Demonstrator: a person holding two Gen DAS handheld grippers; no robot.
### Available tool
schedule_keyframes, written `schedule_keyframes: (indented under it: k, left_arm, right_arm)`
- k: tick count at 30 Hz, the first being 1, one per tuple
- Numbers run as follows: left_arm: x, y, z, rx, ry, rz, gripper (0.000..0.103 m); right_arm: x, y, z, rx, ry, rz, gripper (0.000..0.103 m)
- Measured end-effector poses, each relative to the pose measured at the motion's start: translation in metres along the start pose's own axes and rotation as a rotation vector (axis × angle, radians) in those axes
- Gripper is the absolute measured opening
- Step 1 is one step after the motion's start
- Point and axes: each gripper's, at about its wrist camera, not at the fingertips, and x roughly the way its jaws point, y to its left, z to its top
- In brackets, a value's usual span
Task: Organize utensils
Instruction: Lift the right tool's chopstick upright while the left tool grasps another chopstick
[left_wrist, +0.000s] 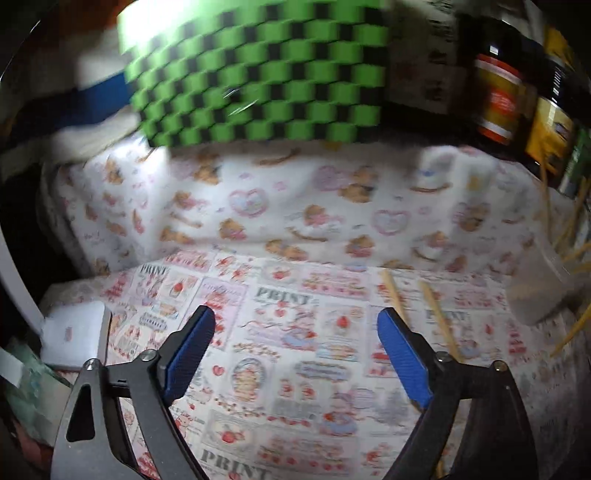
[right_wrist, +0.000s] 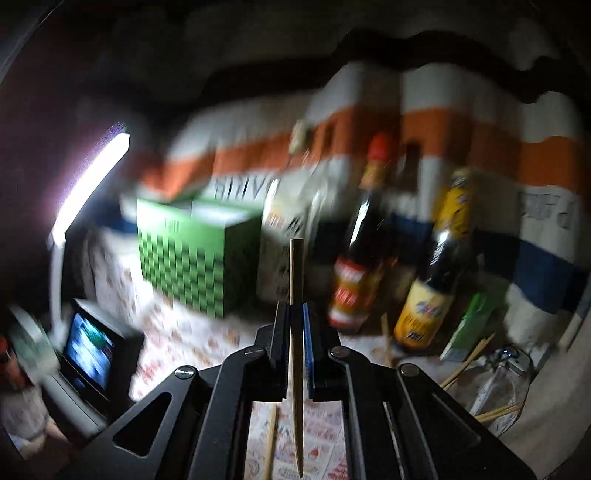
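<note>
While the left gripper (left_wrist: 295, 325) hangs over the table, its two blue pads (left_wrist: 192, 350) stand far apart with nothing between them. Under it lies a tablecloth (left_wrist: 288, 295) with red and pink pictures and the word PRINT. At the far left of that view a small white box (left_wrist: 74, 336) sits on the cloth. Farther back is a green and black checked box (left_wrist: 251, 81), all blurry. To the right of it stand dark bottles (left_wrist: 498, 99) with red and yellow labels. Two chopsticks (left_wrist: 439, 317) lie flat on the cloth just past the right pad. At the far right edge more chopsticks (left_wrist: 576, 254) lean in a clear cup (left_wrist: 535, 291).

From the right wrist view, a bright lamp (right_wrist: 92, 184) glows on the left, and a small lit screen (right_wrist: 88, 354) sits below it. The checked box stands next, then the bottles in front of a striped cloth (right_wrist: 461, 133) of white, orange and blue. The right gripper (right_wrist: 295, 310) is squeezed shut on one chopstick (right_wrist: 296, 266). That chopstick sticks up past the pads and also reaches down behind them. It is lifted off the table. Another chopstick (right_wrist: 271, 435) lies on the cloth below. To the right, the clear cup holds a few more sticks.
</note>
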Motion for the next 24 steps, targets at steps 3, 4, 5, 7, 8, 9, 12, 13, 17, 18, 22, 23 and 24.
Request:
schedule_keyframes:
  k: [3, 4, 5, 7, 8, 9, 12, 13, 17, 18, 22, 23, 24]
  left_arm:
    - [-0.005, -0.023, 0.013, 0.038, 0.018, -0.025, 0.077]
    - [-0.004, -0.030, 0.017, 0.035, 0.032, -0.050, 0.075]
    - [-0.001, -0.037, 0.022, 0.023, 0.051, -0.073, 0.069]
    - [0.005, -0.050, 0.028, 0.008, 0.080, -0.098, 0.059]
    - [0.009, -0.058, 0.031, 0.009, 0.092, -0.121, 0.054]
    - [0.015, -0.066, 0.033, 0.015, 0.113, -0.147, 0.049]
    - [0.032, -0.088, 0.033, 0.042, 0.188, -0.202, 0.043]
    - [0.039, -0.096, 0.034, 0.047, 0.210, -0.208, 0.043]
    - [0.061, -0.113, 0.037, 0.050, 0.238, -0.134, 0.043]
    - [0.065, -0.116, 0.037, 0.053, 0.247, -0.139, 0.043]
    - [0.079, -0.129, 0.038, 0.091, 0.281, -0.140, 0.043]
    - [0.084, -0.130, 0.038, 0.096, 0.298, -0.140, 0.042]
    - [0.088, -0.132, 0.037, 0.093, 0.315, -0.143, 0.038]
  right_arm:
    - [-0.024, -0.029, 0.001, 0.067, -0.072, 0.017, 0.008]
    - [-0.028, -0.039, 0.001, 0.064, -0.073, 0.017, 0.008]
    - [-0.030, -0.048, 0.000, 0.048, -0.075, 0.014, 0.008]
    - [-0.031, -0.069, 0.000, 0.072, -0.100, -0.021, 0.008]
    - [-0.031, -0.075, -0.001, 0.085, -0.094, -0.020, 0.008]
    - [-0.033, -0.085, 0.000, 0.105, -0.094, -0.012, 0.008]
    - [-0.045, -0.115, 0.005, 0.160, -0.137, -0.032, 0.008]
    - [-0.051, -0.124, 0.006, 0.175, -0.150, -0.041, 0.008]
    - [-0.062, -0.171, 0.007, 0.316, -0.167, -0.027, 0.008]
    - [-0.065, -0.184, 0.006, 0.356, -0.175, -0.016, 0.008]
    - [-0.079, -0.201, 0.006, 0.343, -0.226, -0.093, 0.008]
    - [-0.083, -0.202, 0.006, 0.337, -0.239, -0.086, 0.008]
    - [-0.086, -0.205, 0.006, 0.350, -0.244, -0.057, 0.008]
